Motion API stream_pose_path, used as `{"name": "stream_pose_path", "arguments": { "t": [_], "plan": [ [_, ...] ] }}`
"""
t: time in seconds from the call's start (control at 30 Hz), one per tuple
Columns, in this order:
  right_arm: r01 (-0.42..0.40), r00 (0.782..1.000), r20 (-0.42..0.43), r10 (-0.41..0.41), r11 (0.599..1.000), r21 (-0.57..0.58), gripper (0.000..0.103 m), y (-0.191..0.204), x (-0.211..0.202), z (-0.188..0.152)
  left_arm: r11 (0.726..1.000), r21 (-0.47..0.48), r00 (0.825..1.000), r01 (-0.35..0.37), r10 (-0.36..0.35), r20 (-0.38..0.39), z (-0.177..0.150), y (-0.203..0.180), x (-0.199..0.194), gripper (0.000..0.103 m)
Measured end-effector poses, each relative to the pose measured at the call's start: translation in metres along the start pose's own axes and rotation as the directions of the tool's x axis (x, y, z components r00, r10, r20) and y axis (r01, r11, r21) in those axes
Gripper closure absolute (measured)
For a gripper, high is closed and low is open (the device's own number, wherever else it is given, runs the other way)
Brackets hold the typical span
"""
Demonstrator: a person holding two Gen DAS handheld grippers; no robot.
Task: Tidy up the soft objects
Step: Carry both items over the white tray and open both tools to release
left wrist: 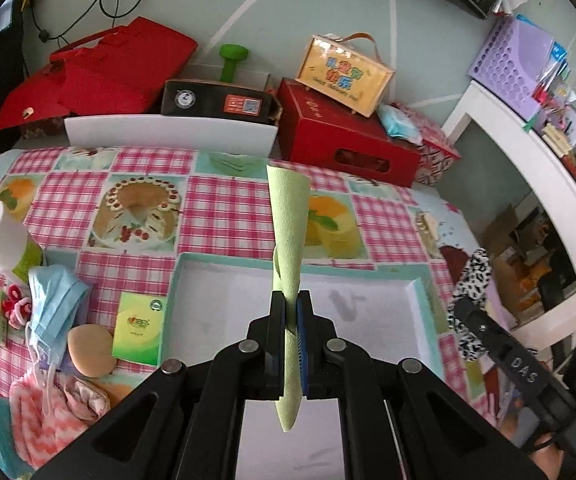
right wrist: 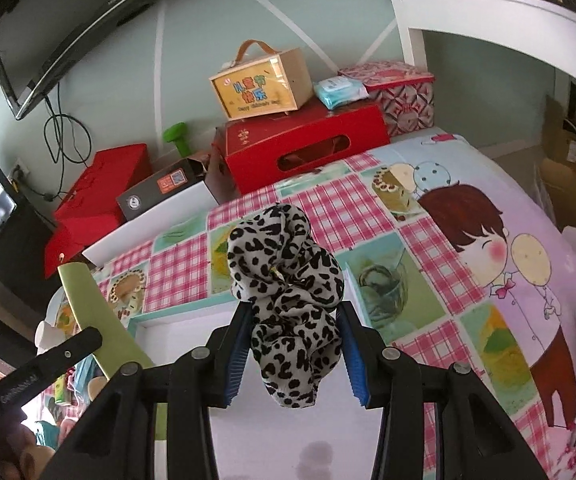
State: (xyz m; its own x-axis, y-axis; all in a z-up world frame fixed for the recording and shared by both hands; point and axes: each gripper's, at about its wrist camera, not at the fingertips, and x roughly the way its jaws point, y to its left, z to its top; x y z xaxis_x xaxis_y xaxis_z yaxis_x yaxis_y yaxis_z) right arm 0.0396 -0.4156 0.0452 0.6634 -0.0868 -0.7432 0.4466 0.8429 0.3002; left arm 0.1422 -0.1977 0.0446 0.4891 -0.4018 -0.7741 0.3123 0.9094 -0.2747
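Mostly pink-check tablecloth [left wrist: 224, 208] w/ white tray [left wrist: 228, 312]

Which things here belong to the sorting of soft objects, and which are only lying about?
Job:
- green cloth, held by left gripper
- leopard scrunchie, held by right gripper
- white tray
- blue masks
- pink towel

Lying about:
- red box
- green dumbbell
- yellow gift box

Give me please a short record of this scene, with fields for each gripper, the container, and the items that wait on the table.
left gripper: shut on green cloth, above the tray
right gripper: shut on leopard scrunchie, above the tray
tray: white inside, teal rim, nothing visible in it
waiting at left: blue face mask, pink striped cloth
surface: checked tablecloth
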Motion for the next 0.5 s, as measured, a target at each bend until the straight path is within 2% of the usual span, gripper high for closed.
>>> {"name": "stream_pose_path", "arguments": {
  "t": [0.1,0.27,0.5],
  "plan": [
    [0.012,0.999,-0.031,-0.012,1.000,-0.002,0.057,-0.001,0.011,-0.002,1.000,0.001,1.000,-0.024,0.024,-0.004,-0.003,0.005,0.006,0.098],
    [0.018,0.996,-0.089,-0.019,1.000,-0.015,0.056,0.003,0.030,-0.010,1.000,-0.003,0.998,-0.023,0.023,-0.062,-0.012,0.009,0.028,0.098],
    [0.032,0.981,-0.188,-0.041,0.998,-0.050,0.056,0.007,0.063,-0.024,0.999,-0.010,0.987,-0.032,0.030,-0.161,-0.029,0.012,0.059,0.098]
  ]
}}
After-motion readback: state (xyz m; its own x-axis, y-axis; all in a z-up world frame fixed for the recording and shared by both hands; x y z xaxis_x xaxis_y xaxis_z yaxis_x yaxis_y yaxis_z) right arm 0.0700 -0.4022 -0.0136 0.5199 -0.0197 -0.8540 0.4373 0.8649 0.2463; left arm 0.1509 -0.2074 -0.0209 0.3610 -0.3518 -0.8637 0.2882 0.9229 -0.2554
